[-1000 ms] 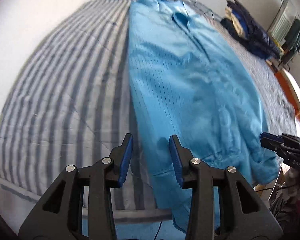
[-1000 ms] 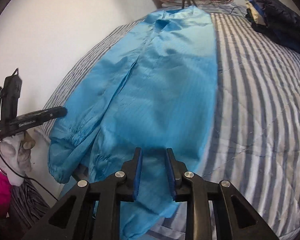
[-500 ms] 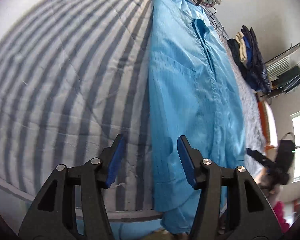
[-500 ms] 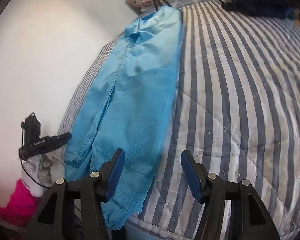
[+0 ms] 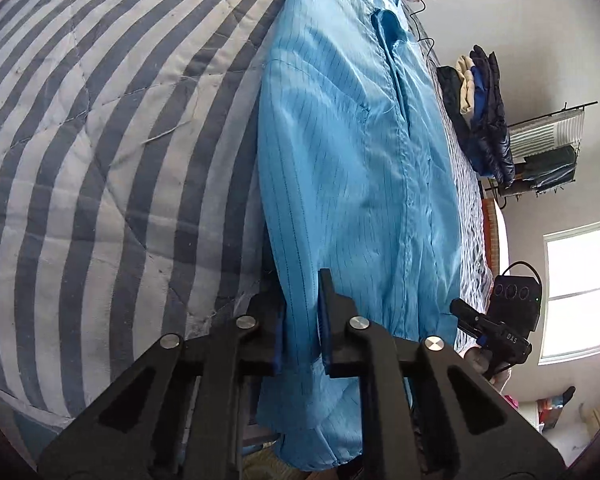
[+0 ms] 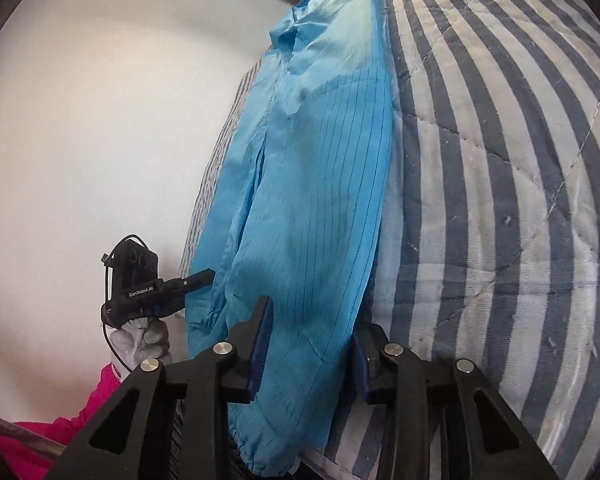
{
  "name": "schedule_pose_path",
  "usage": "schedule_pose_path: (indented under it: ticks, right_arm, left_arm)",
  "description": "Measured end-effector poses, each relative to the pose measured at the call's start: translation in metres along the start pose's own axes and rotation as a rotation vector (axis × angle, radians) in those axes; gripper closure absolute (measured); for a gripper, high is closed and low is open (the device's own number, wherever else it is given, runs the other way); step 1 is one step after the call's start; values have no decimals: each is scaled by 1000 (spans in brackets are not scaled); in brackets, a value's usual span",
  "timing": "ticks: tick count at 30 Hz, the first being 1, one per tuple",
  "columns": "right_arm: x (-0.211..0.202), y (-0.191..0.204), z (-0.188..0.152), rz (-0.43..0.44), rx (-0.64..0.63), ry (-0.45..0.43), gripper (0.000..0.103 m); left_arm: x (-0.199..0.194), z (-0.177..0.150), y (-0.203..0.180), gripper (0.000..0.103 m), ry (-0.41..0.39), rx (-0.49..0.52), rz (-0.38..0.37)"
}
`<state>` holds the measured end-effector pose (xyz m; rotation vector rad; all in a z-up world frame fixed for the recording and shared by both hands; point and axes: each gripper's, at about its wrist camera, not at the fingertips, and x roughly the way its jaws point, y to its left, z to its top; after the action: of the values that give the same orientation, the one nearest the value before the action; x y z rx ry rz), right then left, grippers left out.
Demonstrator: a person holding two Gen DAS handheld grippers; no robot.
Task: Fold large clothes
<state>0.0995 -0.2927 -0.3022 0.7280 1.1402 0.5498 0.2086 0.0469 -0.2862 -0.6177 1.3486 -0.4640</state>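
A long blue garment [image 5: 352, 168] lies flat along the striped bed quilt [image 5: 100, 152], its bottom end hanging over the near edge. The left gripper [image 5: 302, 320] is closing its jaws on one side edge of the cloth near the bottom. The right gripper [image 6: 310, 344] has the other side edge between its jaws, which are closing but still apart.

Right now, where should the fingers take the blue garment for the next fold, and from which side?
Grip the blue garment at its near hem corners, coming in from the foot of the striped quilt. It lies flat and long, collar far away, hem hanging over the bed edge. The left gripper is closing with its side edge between the fingers; the right gripper straddles the opposite edge, also closing.
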Motion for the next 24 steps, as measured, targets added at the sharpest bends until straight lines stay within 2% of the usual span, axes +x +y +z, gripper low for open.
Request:
schedule_pose_path:
  ticks: [4, 8, 11, 18, 23, 24]
  right_arm:
    - [7, 9, -5, -28, -13, -15, 78]
    - [16, 18, -8, -82, -33, -39, 95]
    - [20, 17, -9, -87, -4, -60, 99]
    - [13, 24, -8, -82, -26, -64, 102]
    - [19, 25, -3, -123, -49, -45, 102]
    - [21, 25, -2, -132, -56, -38, 96]
  left_arm:
    - [1, 0, -5, 98, -3, 11, 23]
    - [0, -2, -16, 101, -21, 35, 60]
    - [-5, -2, -27, 101, -43, 53, 72]
    - [-15, -6, -44, 102, -71, 108, 94]
    - [-3, -2, -27, 102, -47, 80, 101]
    - [-2, -2, -21, 97, -39, 67, 105]
